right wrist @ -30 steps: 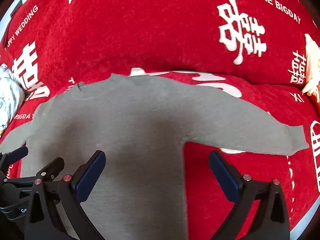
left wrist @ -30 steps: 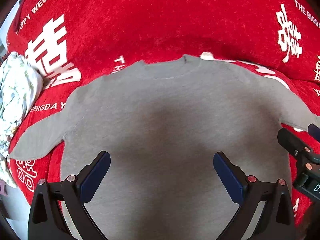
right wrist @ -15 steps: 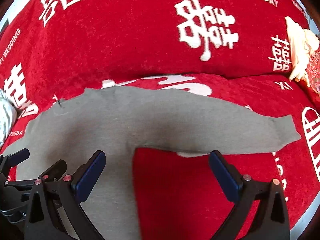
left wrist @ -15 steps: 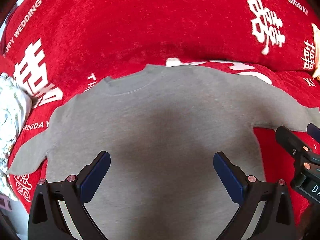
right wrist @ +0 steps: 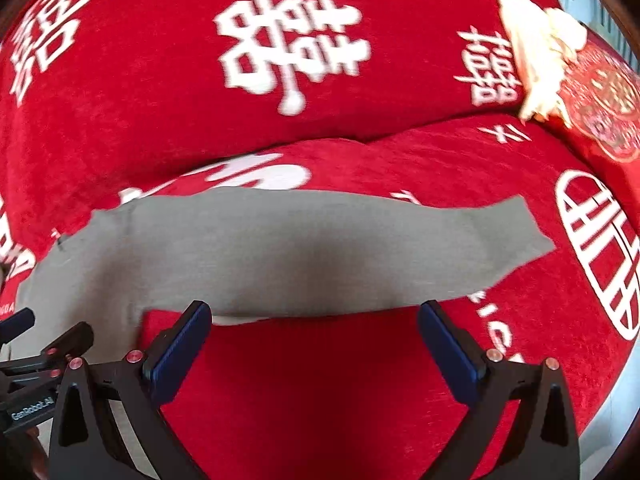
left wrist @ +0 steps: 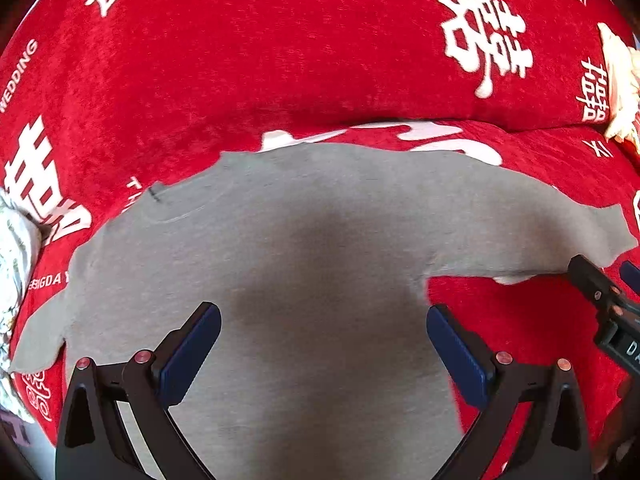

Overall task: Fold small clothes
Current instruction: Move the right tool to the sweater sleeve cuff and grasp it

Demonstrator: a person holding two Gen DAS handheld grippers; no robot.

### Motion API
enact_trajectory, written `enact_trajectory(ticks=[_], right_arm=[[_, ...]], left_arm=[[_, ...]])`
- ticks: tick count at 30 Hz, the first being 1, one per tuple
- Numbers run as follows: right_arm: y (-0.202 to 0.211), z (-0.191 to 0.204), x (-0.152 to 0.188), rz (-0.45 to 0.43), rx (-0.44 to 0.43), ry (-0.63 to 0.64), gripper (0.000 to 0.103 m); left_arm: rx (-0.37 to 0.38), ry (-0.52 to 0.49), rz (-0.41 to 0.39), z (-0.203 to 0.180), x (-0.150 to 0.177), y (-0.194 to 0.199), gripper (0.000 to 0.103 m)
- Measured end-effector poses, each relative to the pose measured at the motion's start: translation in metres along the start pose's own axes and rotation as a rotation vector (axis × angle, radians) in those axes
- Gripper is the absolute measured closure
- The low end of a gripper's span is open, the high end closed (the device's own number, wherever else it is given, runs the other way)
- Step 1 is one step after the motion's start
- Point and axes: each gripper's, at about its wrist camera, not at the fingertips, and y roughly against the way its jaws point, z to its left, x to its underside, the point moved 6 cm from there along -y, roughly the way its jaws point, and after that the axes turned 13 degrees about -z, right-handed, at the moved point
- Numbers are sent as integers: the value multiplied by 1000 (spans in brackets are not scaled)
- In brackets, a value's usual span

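Observation:
A small grey long-sleeved top [left wrist: 280, 264] lies flat on a red sofa seat, neck toward the backrest, sleeves spread out. My left gripper [left wrist: 323, 346] hovers open over the body of the top, nothing between its blue pads. The right gripper [right wrist: 314, 342] is open just in front of the top's right sleeve [right wrist: 320, 248], over bare red fabric. The sleeve cuff [right wrist: 520, 232] points right. Each gripper shows at the edge of the other's view: the right one [left wrist: 600, 292], the left one [right wrist: 36, 336].
The red sofa cover [right wrist: 280, 380] carries white characters and lettering; its backrest [left wrist: 280, 60] rises behind the top. A pale patterned cloth [left wrist: 12, 248] lies at the far left. A cream item [right wrist: 536, 40] and a red patterned cushion [right wrist: 608, 108] sit at the right.
Both grippers have swung to the right. The right one left the top's body and now faces the right sleeve; the left one now centres on the body's right half. The top has not moved.

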Motion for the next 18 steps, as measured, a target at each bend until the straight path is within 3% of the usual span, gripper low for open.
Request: enact_trajectory(ticks=[18], right_arm=[[-25,-123,-2,23,159,-131,0]], left_arm=[[78,-72,8,-91,-10,-21,0]])
